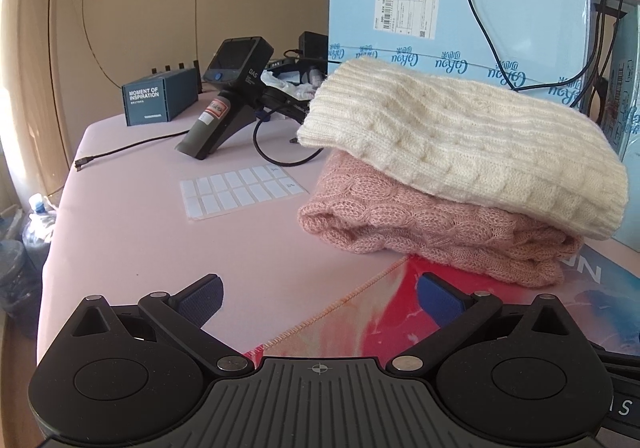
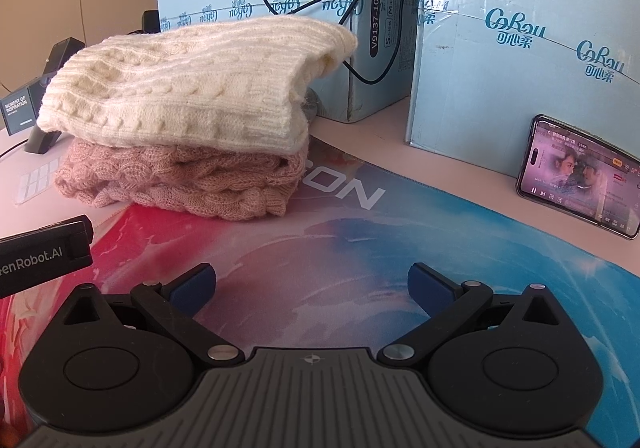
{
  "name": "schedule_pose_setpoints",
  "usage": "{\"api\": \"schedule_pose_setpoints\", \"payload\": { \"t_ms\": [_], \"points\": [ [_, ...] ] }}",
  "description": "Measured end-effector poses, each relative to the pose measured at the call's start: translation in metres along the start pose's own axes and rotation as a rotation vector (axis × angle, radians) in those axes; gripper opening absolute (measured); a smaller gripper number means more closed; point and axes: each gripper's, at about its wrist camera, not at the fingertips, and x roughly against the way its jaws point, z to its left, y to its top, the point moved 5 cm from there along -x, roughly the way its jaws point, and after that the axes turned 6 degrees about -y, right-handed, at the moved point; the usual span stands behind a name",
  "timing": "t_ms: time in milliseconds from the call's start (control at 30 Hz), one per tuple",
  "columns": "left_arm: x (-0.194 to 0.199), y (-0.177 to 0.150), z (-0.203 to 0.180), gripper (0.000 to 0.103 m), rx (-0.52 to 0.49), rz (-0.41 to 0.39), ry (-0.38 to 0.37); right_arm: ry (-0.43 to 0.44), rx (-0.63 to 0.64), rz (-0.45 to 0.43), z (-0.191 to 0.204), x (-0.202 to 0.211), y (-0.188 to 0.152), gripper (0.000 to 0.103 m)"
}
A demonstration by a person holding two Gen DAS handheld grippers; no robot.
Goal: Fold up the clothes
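The dark box (image 1: 160, 100) reads "MOMENT OF INSPIRATION"; the blue carton (image 2: 376, 8) "V9137-10-10KW"; the handheld scanner (image 1: 236, 88) apparently "DAS".

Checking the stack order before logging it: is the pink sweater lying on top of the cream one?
No, the cream sweater lies folded on top of the pink sweater.
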Motion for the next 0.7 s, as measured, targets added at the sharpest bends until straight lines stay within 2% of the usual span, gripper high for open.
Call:
{"api": "schedule_pose_setpoints", "payload": {
  "t_ms": [200,367,700],
  "points": [
    [0.007,0.003,-0.001,0.103,-0.004,-0.050,0.008,0.018,0.010,-0.053,0.003,0.010,0.002,0.103],
    [0.008,0.003,-0.002,0.103,-0.005,-0.055,0.011,0.027,0.006,-0.067,0.003,0.013,0.003,0.103],
    [0.008,0.002,-0.001,0.103,-0.005,-0.051,0.010,0.037,-0.001,-0.049,0.002,0.009,0.002,0.103]
  ]
}}
